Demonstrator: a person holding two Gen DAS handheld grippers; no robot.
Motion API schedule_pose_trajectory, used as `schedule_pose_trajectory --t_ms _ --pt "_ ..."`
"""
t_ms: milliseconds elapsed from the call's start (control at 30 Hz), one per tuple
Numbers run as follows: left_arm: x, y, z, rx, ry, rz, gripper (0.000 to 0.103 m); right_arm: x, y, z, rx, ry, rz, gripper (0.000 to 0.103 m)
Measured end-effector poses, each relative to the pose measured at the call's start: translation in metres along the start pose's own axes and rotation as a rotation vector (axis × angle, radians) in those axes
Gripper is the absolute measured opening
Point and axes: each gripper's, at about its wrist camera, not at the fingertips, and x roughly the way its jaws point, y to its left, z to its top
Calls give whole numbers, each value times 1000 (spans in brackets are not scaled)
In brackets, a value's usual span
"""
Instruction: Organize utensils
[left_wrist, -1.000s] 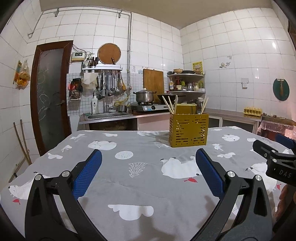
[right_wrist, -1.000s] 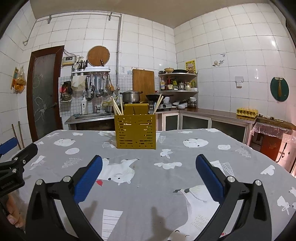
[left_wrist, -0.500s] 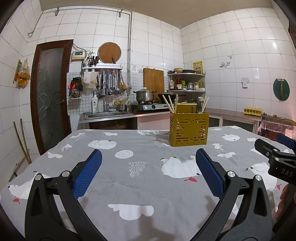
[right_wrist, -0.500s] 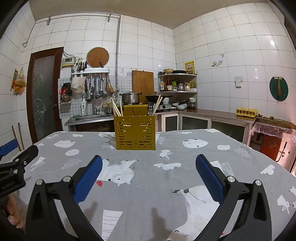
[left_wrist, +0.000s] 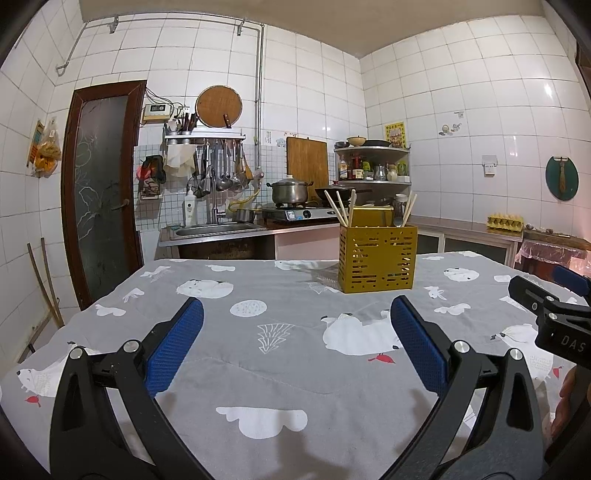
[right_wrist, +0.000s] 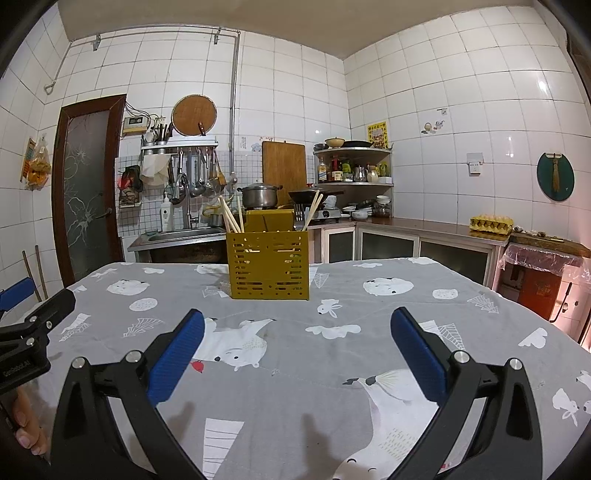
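Hovering low over the table (left_wrist: 280, 376), the left gripper (left_wrist: 295, 334) has its jaws spread wide, and nothing is between the blue pads (left_wrist: 173, 347). The right gripper (right_wrist: 297, 334) is in the same state, with jaws released and empty above the grey cloth with white animal prints. Each gripper shows at the edge of the other's view. Farther back on the table stands a yellow slotted utensil holder (left_wrist: 377, 258), upright, well apart from both grippers. Wooden chopsticks (right_wrist: 229, 218) lean out of its left and right compartments. Behind the table are a sink (left_wrist: 218, 229), a steel pot (left_wrist: 290, 191) on a stove and white tiled walls.
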Motion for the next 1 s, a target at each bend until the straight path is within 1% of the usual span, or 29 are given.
schedule_pose_trajectory --t_ms 1000 --pt "1 2 1 2 -2 1 98 0 -2 1 1 -3 -3 99"
